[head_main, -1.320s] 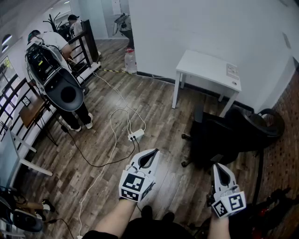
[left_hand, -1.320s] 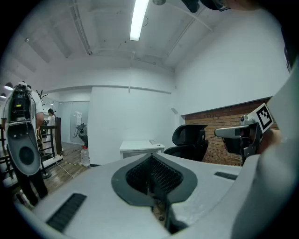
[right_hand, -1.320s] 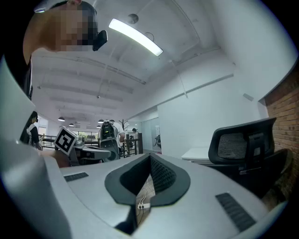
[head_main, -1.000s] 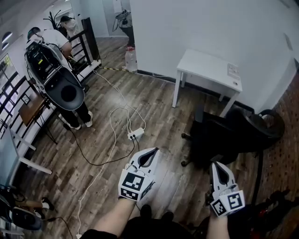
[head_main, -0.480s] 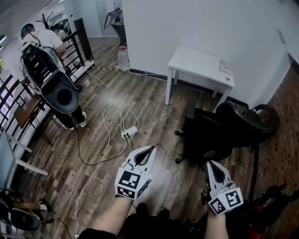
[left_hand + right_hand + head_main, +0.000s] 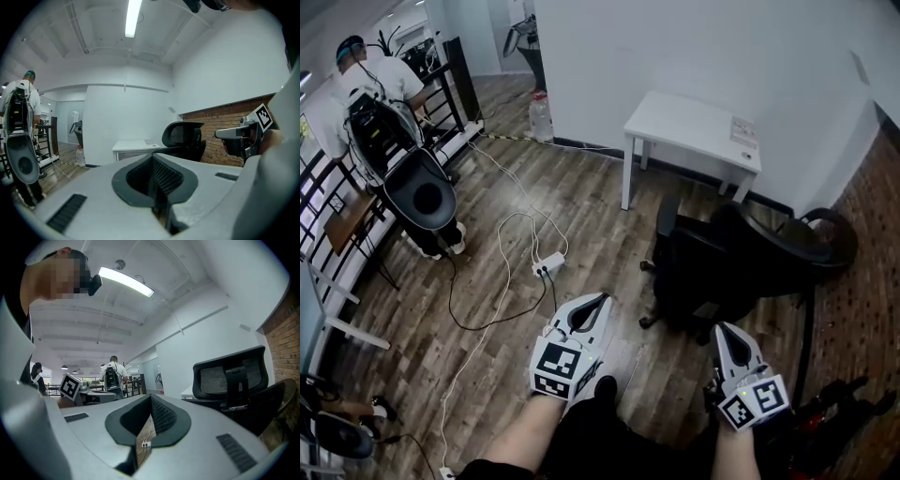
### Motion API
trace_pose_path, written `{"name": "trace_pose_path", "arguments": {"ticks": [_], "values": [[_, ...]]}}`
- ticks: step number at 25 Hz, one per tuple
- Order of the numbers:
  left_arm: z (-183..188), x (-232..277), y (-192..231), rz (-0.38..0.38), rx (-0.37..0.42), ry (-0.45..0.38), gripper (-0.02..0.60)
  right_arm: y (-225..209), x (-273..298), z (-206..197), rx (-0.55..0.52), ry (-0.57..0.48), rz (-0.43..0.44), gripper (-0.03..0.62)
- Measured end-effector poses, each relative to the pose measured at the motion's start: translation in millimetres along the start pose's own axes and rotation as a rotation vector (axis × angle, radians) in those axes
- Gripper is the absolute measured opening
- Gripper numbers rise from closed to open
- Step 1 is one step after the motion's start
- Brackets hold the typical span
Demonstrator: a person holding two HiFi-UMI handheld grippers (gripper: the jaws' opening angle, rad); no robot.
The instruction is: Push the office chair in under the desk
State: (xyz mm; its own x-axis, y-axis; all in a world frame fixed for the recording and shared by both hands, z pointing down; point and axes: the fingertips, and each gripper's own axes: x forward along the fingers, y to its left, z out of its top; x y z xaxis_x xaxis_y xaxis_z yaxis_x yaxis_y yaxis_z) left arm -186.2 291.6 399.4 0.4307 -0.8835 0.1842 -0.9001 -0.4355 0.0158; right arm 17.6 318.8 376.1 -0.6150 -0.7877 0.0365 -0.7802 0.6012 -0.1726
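Nearest to us we hold the left tool [image 6: 600, 298] and the right tool [image 6: 721, 328] low over the wood floor [image 6: 487, 197]. Both tools have their jaws closed together, and nothing is between them. Just ahead of the right tool stands the black chair [image 6: 712, 267]; neither tool touches it. The chair is on the floor in front of the white counter [image 6: 689, 122], apart from it and not under it. Left of the chair, a white power strip [image 6: 547, 265] lies on the floor. Farther away, at the left, a person [image 6: 370, 80] stands beside a black railing [image 6: 455, 70], the back turned to us.
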Motion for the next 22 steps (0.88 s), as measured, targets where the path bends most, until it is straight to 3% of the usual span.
{"name": "trace_pose_path", "arguments": {"ticks": [16,22], "values": [[14,183,15,-0.141,-0.009,0.034,0.009,-138,84,-2,0.031,0.075,-0.18,0.006],[24,231,3,-0.175,0.008,0.051,0.009,-173,80,-8,0.049,0.12,-0.204,0.014]]}}
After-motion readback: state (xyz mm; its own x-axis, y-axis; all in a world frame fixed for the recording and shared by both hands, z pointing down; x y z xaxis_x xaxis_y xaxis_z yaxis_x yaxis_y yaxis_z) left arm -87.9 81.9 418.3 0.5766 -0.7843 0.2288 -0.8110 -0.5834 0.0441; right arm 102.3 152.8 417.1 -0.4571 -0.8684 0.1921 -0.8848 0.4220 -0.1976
